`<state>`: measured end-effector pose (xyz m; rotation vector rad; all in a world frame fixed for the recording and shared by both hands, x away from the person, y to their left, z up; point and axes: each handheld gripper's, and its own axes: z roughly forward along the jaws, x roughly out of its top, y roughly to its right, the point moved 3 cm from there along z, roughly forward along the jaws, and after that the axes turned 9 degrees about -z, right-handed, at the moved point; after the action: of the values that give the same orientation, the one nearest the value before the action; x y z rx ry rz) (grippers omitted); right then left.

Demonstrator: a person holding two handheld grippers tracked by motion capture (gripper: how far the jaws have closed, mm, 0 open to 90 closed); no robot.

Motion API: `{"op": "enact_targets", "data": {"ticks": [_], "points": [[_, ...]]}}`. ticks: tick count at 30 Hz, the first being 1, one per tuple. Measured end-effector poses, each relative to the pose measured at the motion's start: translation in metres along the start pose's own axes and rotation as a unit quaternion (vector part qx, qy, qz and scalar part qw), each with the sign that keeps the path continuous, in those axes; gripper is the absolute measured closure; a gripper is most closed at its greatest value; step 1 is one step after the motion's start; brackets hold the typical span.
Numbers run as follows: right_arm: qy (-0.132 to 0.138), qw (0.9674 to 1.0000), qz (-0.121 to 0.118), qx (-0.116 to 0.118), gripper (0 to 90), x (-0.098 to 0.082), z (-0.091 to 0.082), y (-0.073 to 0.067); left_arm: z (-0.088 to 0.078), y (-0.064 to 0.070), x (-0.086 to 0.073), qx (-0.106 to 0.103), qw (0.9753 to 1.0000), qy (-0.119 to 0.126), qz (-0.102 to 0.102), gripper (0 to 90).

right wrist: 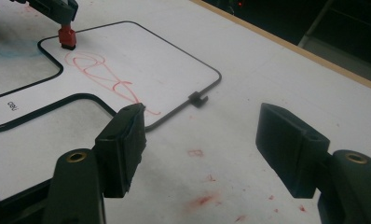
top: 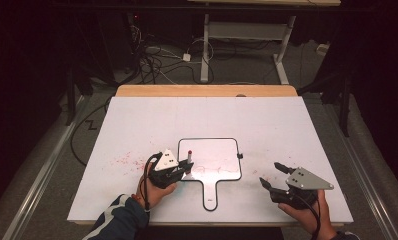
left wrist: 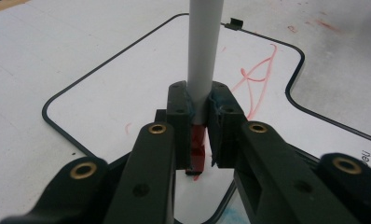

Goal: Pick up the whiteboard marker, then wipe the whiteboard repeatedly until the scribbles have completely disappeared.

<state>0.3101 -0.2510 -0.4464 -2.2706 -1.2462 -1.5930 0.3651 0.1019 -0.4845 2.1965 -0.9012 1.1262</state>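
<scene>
White sheeting covers the bench (top: 137, 130), smeared with red stains along its near side, and beyond its wooden far edge lie dark floor, tangled cables and the legs of another desk. Near the middle of the near half lies a small paddle-shaped whiteboard with a thin black rim and a short handle (top: 222, 150), the handle pointing toward the person; red scribbles (right wrist: 109, 77) cross its face. The left gripper (top: 186, 167) rests at the board's left near corner, its fingers (left wrist: 179, 121) pinching a white-barrelled marker with a red end (left wrist: 203, 51). The marker stands roughly upright, its lower red end close to or on the board; I cannot tell for sure whether it touches. The right gripper (top: 273, 175) sits well apart from the board, to its right near the bench's near edge, held in the person's hand. Its fingers (right wrist: 123, 140) are spread wide with nothing between them, only stained sheeting below.
</scene>
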Motion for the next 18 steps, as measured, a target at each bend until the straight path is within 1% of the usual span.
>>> {"op": "enact_targets", "data": {"ticks": [3,6,8,9,13,15,16,18], "points": [[0.000,1.0000,0.000,-0.001,33.8,0.000,-0.001,0.000,0.000,0.000,0.000,0.001,1.0000,0.000,-0.001,78.3],[-0.005,1.0000,-0.003,0.001,33.9,-0.001,0.001,-0.001,0.001,0.001,0.000,0.002,1.0000,0.000,0.000,78.3],[-0.008,0.9999,-0.008,0.002,33.9,-0.001,0.002,-0.003,0.005,0.003,0.002,-0.002,1.0000,0.003,-0.007,78.3],[-0.008,0.9999,-0.011,0.002,33.9,0.000,0.002,-0.003,0.008,0.007,0.003,-0.006,1.0000,0.004,-0.006,78.3],[-0.006,0.9999,-0.013,0.006,33.9,0.001,0.003,-0.006,0.026,0.025,0.013,-0.022,0.9996,0.001,0.020,78.4],[-0.010,0.9998,-0.017,0.009,33.9,0.000,0.005,-0.007,0.033,0.031,0.016,-0.026,0.9992,0.001,0.031,78.4],[-0.010,0.9997,-0.018,0.010,33.9,0.000,0.005,-0.007,0.034,0.032,0.017,-0.025,0.9990,0.000,0.036,78.4],[-0.008,0.9997,-0.019,0.011,33.9,0.000,0.005,-0.008,0.033,0.028,0.017,-0.021,0.9992,-0.001,0.034,78.4]]}}
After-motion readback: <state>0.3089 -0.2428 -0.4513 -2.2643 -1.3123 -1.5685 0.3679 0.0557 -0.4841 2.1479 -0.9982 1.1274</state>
